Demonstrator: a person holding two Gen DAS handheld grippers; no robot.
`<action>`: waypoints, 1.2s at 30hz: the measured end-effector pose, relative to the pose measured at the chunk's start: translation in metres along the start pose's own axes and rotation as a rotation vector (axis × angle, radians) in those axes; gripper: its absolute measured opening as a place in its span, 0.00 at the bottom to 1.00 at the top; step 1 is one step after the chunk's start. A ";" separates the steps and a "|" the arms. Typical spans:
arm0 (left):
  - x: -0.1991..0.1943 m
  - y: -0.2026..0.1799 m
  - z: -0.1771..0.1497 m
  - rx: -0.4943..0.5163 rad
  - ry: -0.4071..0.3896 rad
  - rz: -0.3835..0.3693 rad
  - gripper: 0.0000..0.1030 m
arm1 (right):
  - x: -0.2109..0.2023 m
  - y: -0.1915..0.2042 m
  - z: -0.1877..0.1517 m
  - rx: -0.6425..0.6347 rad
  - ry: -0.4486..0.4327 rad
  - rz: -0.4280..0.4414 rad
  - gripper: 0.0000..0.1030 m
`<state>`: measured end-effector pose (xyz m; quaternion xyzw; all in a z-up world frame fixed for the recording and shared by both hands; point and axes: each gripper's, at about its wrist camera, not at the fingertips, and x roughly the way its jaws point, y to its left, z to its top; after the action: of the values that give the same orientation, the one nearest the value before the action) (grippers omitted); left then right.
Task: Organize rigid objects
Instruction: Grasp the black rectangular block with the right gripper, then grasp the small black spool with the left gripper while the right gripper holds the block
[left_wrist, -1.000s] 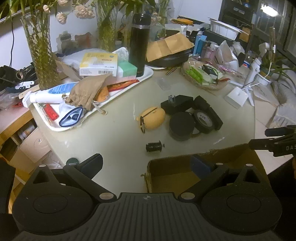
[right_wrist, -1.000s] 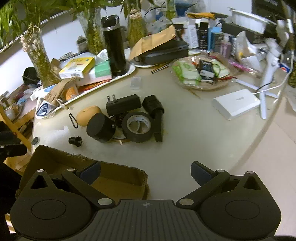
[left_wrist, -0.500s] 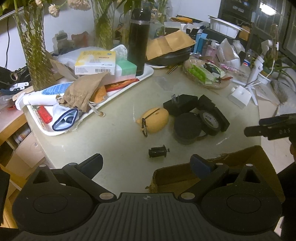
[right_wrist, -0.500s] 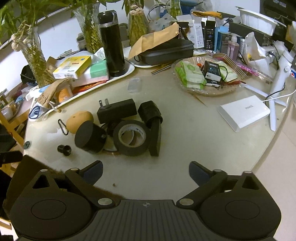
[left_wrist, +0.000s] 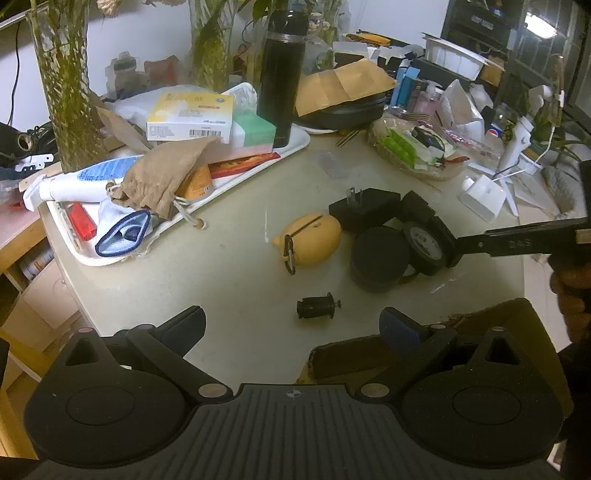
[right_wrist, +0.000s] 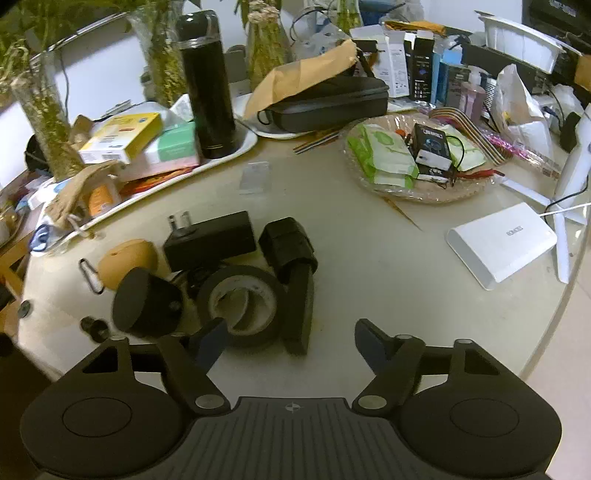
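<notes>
The left gripper hangs with its jaws wide apart and nothing between them, its right finger over the rim of a cardboard box at the near edge of the table. Just beyond its fingertips a small black knob-like part lies alone on the tabletop.

The right gripper is low over the cluster of black things. Its jaws have just been closing and now stand partly apart; its left finger sits at the near rim of the black tape roll, while the right finger is over bare table, so nothing is clamped. A flat black bar lies just beside the roll on its right, in the gap between the fingers.

Left of the roll stands a black round canister, tilted, touching the cluster. Behind them lie a black plug adapter and a black strapped block, and to the far left a yellow rounded case with a clip.

Farther back are a white tray with boxes and a tall black flask, a basket of packets, and a white box at the right
</notes>
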<state>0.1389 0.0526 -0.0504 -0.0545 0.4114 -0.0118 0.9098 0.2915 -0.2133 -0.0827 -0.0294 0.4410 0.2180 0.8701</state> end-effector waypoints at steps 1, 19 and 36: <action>0.000 0.001 0.000 -0.004 0.000 -0.002 1.00 | 0.005 -0.002 0.001 0.012 0.007 -0.005 0.61; 0.004 0.003 0.002 -0.032 0.000 -0.013 1.00 | 0.043 -0.008 0.012 0.047 0.028 -0.010 0.17; 0.012 -0.002 0.010 -0.012 0.012 0.008 1.00 | 0.021 -0.008 0.012 0.029 0.003 -0.039 0.16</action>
<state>0.1543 0.0504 -0.0529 -0.0583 0.4169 -0.0059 0.9071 0.3146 -0.2108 -0.0928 -0.0258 0.4446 0.1945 0.8740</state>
